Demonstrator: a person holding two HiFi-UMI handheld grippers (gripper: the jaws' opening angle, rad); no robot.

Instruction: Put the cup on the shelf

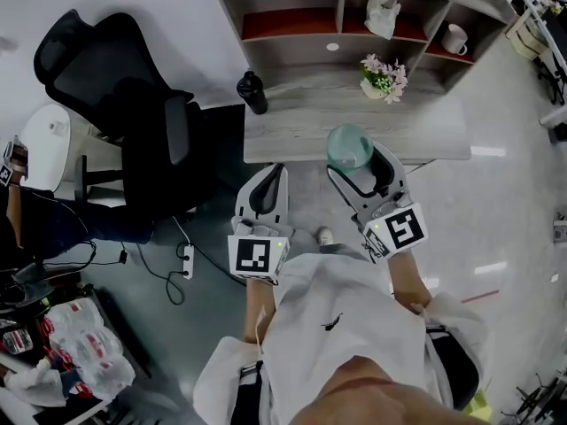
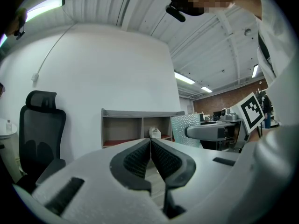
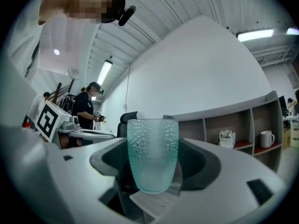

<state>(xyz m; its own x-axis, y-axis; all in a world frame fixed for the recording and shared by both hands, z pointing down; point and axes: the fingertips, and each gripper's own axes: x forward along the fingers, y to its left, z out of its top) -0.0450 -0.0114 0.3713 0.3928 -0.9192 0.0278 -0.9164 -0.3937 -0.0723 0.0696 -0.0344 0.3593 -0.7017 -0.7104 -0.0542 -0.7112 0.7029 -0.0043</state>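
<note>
The right gripper [image 1: 356,159] is squeezing the cup [image 3: 153,155] between its two jaws, so the picking-up part is looking done. The cup is standing upright over the near edge of the desk [image 1: 425,135]. I cannot tell if its bottom is touching the wood or hanging just above it. The shelf [image 1: 292,23] is sitting at the far side of the desk, well apart from the cup. So the carrying and the setting down are what is left, I am thinking. The left gripper [image 2: 150,146] is pinching its jaws together on nothing.

The cup is looking like see-through blue-green glass or plastic (bumpy all over, like tiny bubbles). Its sides are running almost straight and curving in at the bottom. The jaws are wearing dark pads with little ridges, and the gripper bodies are looking smooth and pale grey.

The shelf is showing grey boards like wood, with red floors inside its boxes. The middle box is holding a crinkly white bag [image 1: 383,14]. The right box is holding a smooth white mug [image 1: 454,39]. The left box is looking free.
</note>
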